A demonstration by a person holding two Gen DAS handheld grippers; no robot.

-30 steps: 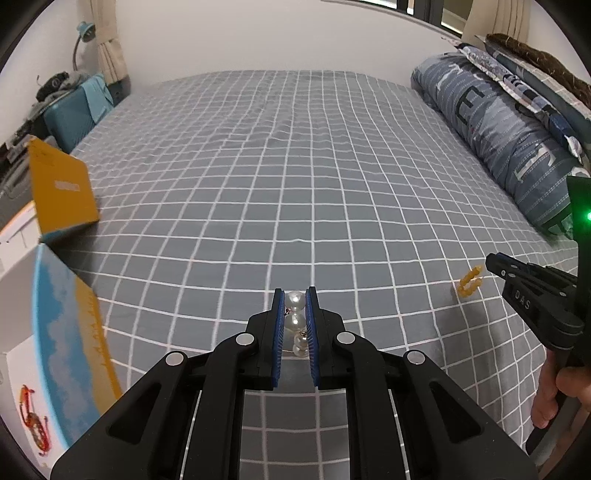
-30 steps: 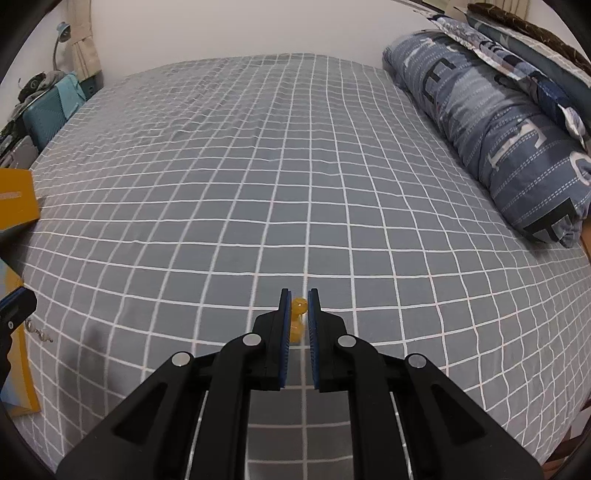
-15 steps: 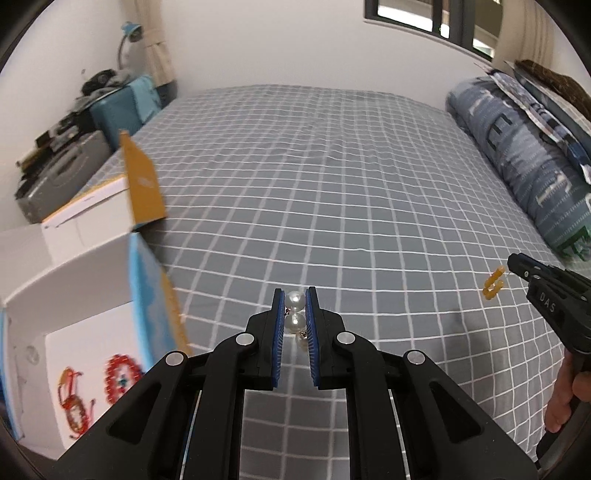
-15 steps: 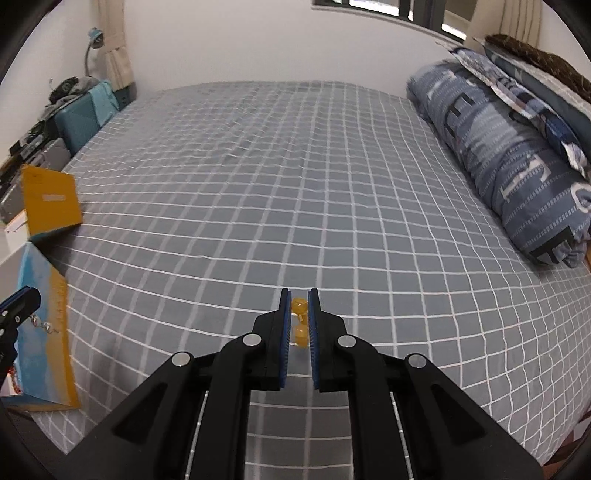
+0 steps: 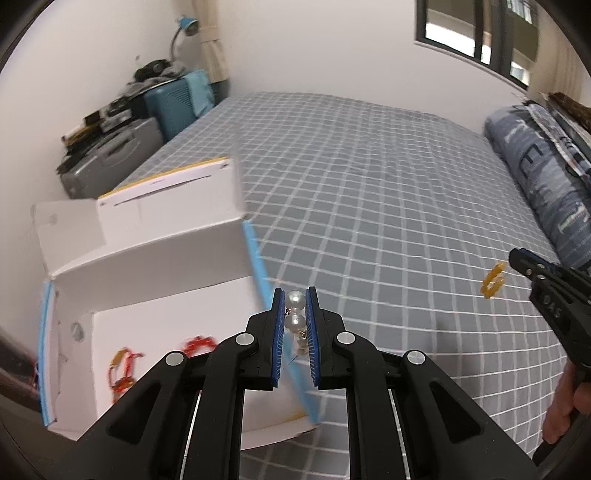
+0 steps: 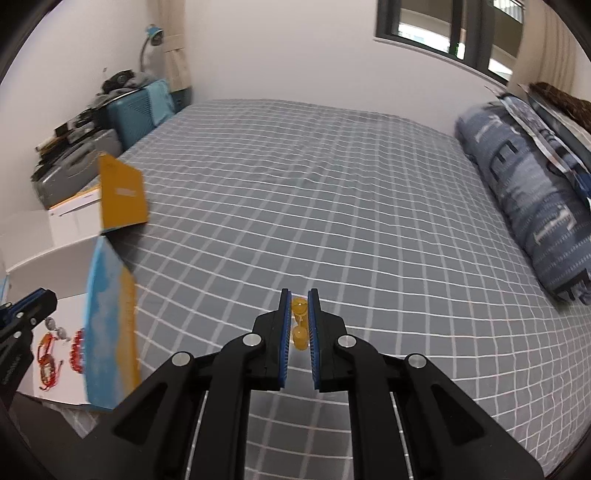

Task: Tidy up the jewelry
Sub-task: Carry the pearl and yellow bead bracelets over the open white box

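My left gripper (image 5: 295, 301) is shut on a string of white pearls (image 5: 295, 317) and hangs over the right wall of an open white box (image 5: 159, 258). Red beaded bracelets (image 5: 123, 369) lie on the box floor. My right gripper (image 6: 299, 301) is shut on a small yellow bead piece (image 6: 298, 325) above the grey checked bed (image 6: 332, 206). That yellow piece (image 5: 493, 282) and the right gripper (image 5: 511, 254) also show at the right edge of the left wrist view. The box (image 6: 55, 266), with its red bracelets (image 6: 48, 350), lies at the left of the right wrist view.
A blue patterned pillow (image 6: 532, 206) lies along the bed's right side. Suitcases and clutter (image 5: 122, 147) stand by the wall left of the bed, under a blue lamp (image 5: 186, 27). The box's yellow lid flap (image 6: 122, 195) stands up. A hand (image 5: 561, 410) holds the right gripper's handle.
Both grippers have risen and swung left toward the box, each keeping its jewelry. The box now fills the left of the left wrist view; window and wall have come into view.
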